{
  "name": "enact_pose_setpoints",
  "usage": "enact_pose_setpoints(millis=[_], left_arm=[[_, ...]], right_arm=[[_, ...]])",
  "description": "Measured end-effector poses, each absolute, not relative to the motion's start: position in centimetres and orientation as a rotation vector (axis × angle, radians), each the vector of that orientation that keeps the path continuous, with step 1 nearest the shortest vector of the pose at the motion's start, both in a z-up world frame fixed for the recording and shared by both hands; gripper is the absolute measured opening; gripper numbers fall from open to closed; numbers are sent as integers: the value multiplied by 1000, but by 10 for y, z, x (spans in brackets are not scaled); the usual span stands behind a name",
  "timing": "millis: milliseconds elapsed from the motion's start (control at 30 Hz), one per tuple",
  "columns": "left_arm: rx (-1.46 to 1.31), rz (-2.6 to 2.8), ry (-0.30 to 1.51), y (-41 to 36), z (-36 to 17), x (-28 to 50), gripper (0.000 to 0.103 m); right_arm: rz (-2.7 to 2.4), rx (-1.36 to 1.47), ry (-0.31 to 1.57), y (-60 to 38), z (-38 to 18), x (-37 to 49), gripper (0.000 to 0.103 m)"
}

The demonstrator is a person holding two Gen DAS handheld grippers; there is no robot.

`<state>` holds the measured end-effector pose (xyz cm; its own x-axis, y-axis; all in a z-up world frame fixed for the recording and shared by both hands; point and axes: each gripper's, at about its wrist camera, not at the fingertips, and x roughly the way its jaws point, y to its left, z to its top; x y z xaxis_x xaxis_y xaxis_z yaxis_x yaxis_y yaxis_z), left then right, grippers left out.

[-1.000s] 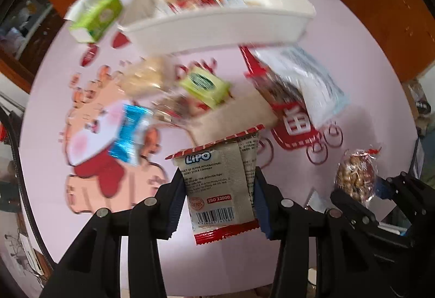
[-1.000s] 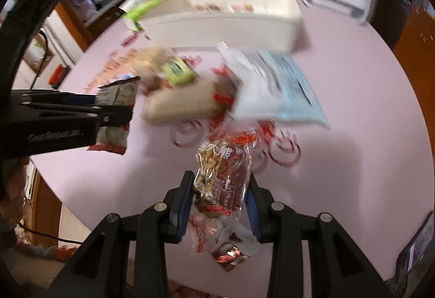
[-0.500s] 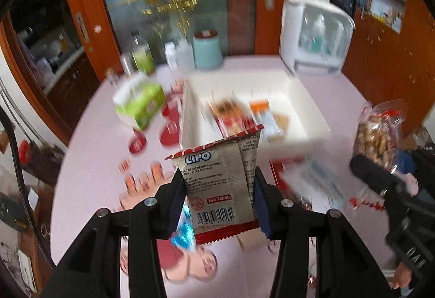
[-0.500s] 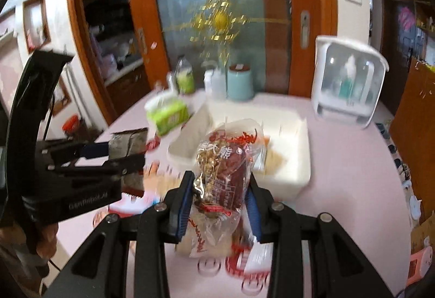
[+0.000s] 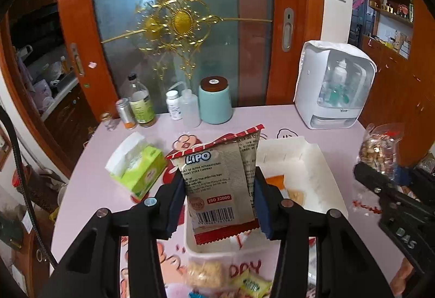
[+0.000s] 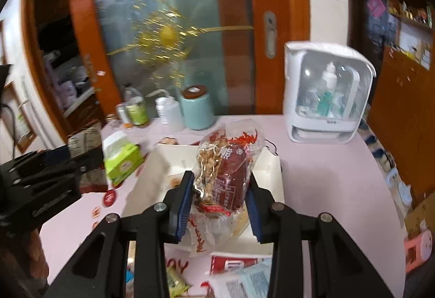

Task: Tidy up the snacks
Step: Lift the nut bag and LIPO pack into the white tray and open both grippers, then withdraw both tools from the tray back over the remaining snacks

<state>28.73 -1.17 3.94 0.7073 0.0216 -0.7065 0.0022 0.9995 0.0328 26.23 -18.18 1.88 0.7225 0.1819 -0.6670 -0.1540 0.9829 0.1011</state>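
My left gripper (image 5: 218, 196) is shut on a grey and red LiPO snack packet (image 5: 220, 186) and holds it upright above the near end of the white tray (image 5: 323, 178). My right gripper (image 6: 220, 194) is shut on a clear bag of nuts with a dark red label (image 6: 225, 170), held above the same white tray (image 6: 274, 181). The nut bag also shows at the right in the left wrist view (image 5: 379, 151). Orange and tan snacks (image 5: 295, 193) lie in the tray.
A green tissue box (image 5: 136, 170) stands left of the tray. Bottles (image 5: 141, 104), a teal jar (image 5: 214, 100) and a white dispenser box (image 5: 334, 88) stand at the table's far edge. Loose snacks (image 5: 225, 279) and a white-blue packet (image 6: 244, 281) lie near the front.
Both grippers have risen and moved forward with their packets, from low over the loose snacks to above the white tray. The views have tilted up toward the door.
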Motion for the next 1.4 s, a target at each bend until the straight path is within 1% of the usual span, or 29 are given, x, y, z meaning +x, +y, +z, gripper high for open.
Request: enact_pose_setpoints(millis=[133,167,200,233,267,300,367,433,467,567,867,1067,1233,1400], left_arm=[[28,-9,852,-23,13,320,45],[29,-35,890,-27,2,328,47],[24,-57,921,-29,-8,335,53],[12,-78,943,-30,-15,339,61],[-1,-90,961,-30,-22,341,80],[-18,-72,972,-28,-28,344,85],[-44,-42,969,-23,-37,347,86],[-95,-42,991,-14,-44,352,86],[-115,-41,997,-10,-46,352,86],[-155,-19,980,-1,-51,348,86],[-148,-1,956,3,-40,322,86],[-162,-4,890,3,-15,293,86],[-167,-54,773,-5,19,255,86],[-120,-88,745,-20,43,220,87]], right_arm=[[144,65,805,-184,-9,295,39],[142,69,825,-184,-18,304,40],[141,65,845,-183,-25,310,42],[142,60,861,-182,-30,314,47],[147,55,885,-180,-38,318,56],[141,52,901,-180,-43,321,59],[130,48,905,-181,-50,322,75],[124,53,899,-183,-53,320,84],[127,61,902,-184,-54,319,85],[146,78,910,-184,-56,318,85],[182,82,895,-177,-45,303,85],[194,90,881,-178,-28,284,85],[221,102,850,-179,-9,258,85],[235,84,814,-180,13,225,85]])
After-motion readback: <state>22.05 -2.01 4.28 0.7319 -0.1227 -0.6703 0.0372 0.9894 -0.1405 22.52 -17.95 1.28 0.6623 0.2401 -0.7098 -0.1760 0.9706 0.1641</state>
